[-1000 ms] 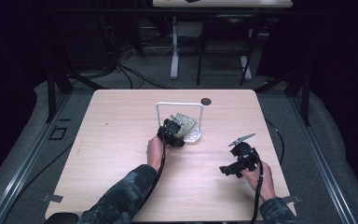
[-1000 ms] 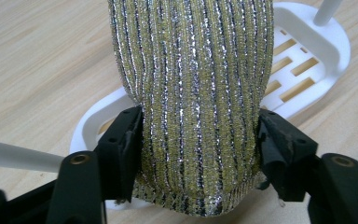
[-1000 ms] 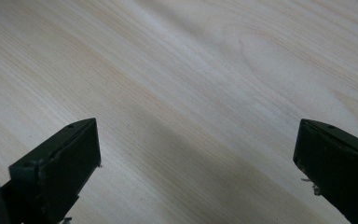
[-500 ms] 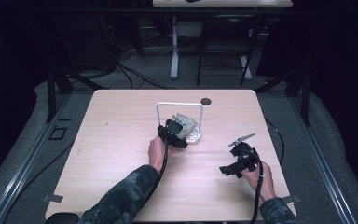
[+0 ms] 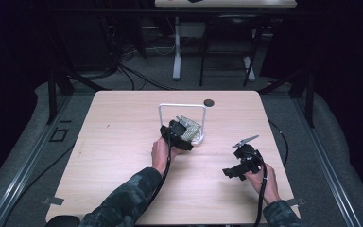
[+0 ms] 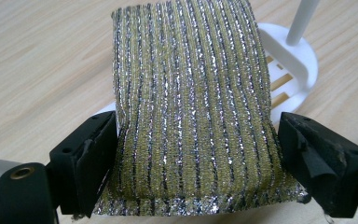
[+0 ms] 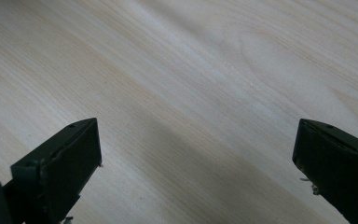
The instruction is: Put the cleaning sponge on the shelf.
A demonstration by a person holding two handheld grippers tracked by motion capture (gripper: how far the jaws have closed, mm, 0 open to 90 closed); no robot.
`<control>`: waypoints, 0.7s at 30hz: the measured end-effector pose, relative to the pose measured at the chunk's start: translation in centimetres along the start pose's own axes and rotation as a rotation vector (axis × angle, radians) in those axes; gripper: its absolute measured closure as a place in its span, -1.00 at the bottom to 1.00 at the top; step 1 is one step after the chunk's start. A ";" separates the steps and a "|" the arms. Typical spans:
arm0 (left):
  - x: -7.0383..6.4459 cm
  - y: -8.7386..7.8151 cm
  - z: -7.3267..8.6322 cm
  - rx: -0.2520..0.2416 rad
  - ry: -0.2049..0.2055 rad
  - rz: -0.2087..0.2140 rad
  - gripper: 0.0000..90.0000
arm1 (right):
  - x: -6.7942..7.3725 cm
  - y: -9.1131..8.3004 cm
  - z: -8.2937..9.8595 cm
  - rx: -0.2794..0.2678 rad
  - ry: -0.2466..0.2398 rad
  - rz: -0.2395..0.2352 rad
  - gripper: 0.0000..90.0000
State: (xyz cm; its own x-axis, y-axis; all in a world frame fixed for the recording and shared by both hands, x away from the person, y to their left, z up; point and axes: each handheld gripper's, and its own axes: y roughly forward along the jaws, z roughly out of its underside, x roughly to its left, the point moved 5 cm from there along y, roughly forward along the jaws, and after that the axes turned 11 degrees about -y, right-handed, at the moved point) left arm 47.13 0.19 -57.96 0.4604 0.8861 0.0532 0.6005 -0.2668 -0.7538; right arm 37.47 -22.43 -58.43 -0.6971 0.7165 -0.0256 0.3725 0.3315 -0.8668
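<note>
Left gripper (image 6: 186,154) astride cloth (image 6: 186,93), jaws flanking, grip unconfirmed; cloth beside rack (image 5: 182,108), mid-table (image 5: 123,118), unhung. Right gripper (image 7: 196,154) wide open, empty, idle near right edge.

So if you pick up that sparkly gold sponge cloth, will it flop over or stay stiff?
Probably floppy: the sparkly cloth bends in a curve between the left gripper's jaws. It looks like thin knitted metallic thread, so likely light. Its rough weave should grip well rather than slip.
</note>
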 end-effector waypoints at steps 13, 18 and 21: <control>-0.1 -0.6 -0.1 0.005 0.008 0.019 -0.80 | 0.0 0.0 0.0 0.000 -0.001 0.001 -0.99; -0.3 -1.1 -0.2 -0.007 0.010 0.028 -0.81 | 0.0 0.0 0.0 0.001 0.005 -0.001 -0.99; -0.3 -1.7 -0.3 -0.013 0.016 0.041 -0.83 | 0.0 0.0 0.0 0.001 0.004 -0.002 -0.99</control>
State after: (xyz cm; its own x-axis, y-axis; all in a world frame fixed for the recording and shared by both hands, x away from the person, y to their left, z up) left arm 46.18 0.25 -56.45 0.4952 0.8681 0.0333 0.5892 -0.3074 -0.7472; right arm 37.43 -22.40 -58.39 -0.6951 0.7186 -0.0222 0.3707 0.3318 -0.8675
